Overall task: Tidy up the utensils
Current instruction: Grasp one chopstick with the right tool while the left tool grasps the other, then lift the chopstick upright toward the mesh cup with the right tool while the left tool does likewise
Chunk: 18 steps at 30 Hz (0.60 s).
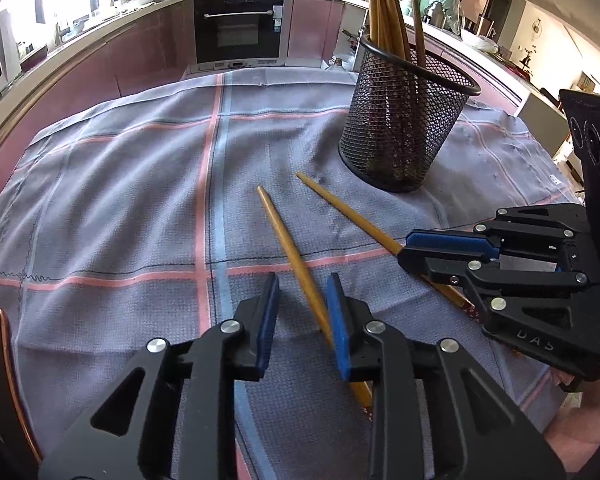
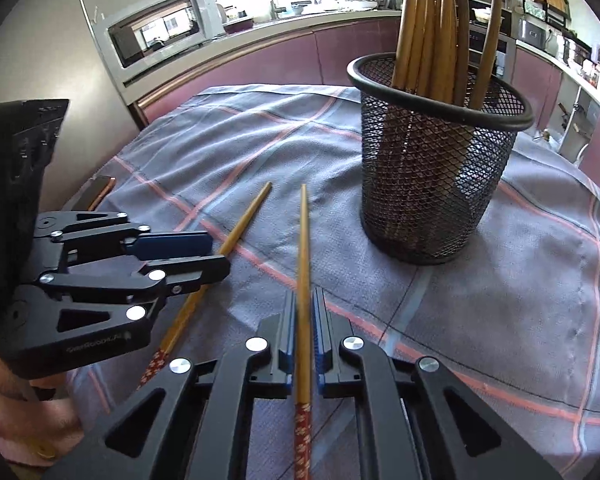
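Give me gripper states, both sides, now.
Left gripper: open, straddling a chopstick on the cloth, not gripping.
Right gripper: shut on the other chopstick.

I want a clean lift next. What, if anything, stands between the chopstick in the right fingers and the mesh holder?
Nothing visible does. The right gripper grips one chopstick, and only bare cloth lies between it and the mesh holder. The chopsticks already inside leave part of the opening free.

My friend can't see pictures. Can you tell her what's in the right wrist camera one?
The right gripper is closed around a wooden chopstick lying on a checked grey cloth. A second chopstick lies under the left gripper, and a black mesh cup of chopsticks stands ahead.
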Motion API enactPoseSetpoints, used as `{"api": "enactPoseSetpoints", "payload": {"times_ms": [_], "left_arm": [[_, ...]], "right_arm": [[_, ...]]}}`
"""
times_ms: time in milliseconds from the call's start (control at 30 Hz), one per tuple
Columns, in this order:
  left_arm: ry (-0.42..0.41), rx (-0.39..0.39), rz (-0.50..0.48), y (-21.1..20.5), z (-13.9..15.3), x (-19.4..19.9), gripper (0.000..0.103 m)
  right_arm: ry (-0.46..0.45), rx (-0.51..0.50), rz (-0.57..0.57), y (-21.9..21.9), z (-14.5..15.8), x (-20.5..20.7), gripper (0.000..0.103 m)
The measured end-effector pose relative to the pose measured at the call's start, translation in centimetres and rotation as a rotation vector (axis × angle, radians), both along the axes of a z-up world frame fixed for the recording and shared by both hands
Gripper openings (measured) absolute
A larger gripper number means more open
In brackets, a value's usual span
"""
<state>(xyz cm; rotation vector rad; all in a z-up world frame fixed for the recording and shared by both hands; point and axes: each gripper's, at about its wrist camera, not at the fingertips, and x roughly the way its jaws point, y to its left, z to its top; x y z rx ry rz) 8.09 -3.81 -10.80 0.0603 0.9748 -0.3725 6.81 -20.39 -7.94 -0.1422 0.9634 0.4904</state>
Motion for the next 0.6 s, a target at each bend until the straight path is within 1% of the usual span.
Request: {"api": "enactPoseSetpoints", "payload": {"times_ms": [67, 133, 167, 233, 267, 400, 600], "left_arm": [[-0.003, 0.008, 0.0, -0.1, 0.0, 0.0, 0.025], [-0.005, 0.014, 0.002, -0.3, -0.1, 0.1, 0.025], [-0.006, 0.016, 0.008, -0.3, 0.0, 0.1, 0.023], [-0.003, 0.009, 0.019, -0.2, 0.0, 0.2, 0.013], [-0.001, 0.003, 0.025, -0.2, -0.1, 0.2, 0.012], [-0.001, -0.02, 0.039, 0.0, 0.1, 0.0, 0.008], [-0.032, -0.046, 0.032, 0.3, 1.5, -0.6, 0.008]], "right_arm": [[-0.01, -0.01, 0.009, 0.4, -0.1, 0.1, 0.014], [-0.025, -0.029, 0.017, 0.7, -0.1, 0.0, 0.014], [-0.028, -0.03, 0.018, 0.7, -0.1, 0.0, 0.012], [-0.023, -0.021, 0.019, 0.5, -0.1, 0.0, 0.005], [-0.02, -0.012, 0.017, 0.4, -0.1, 0.0, 0.005], [-0.015, 0.045, 0.009, -0.6, 0.5, -0.2, 0.005], [-0.024, 0.155, 0.036, -2.1, 1.8, -1.1, 0.005]]}}
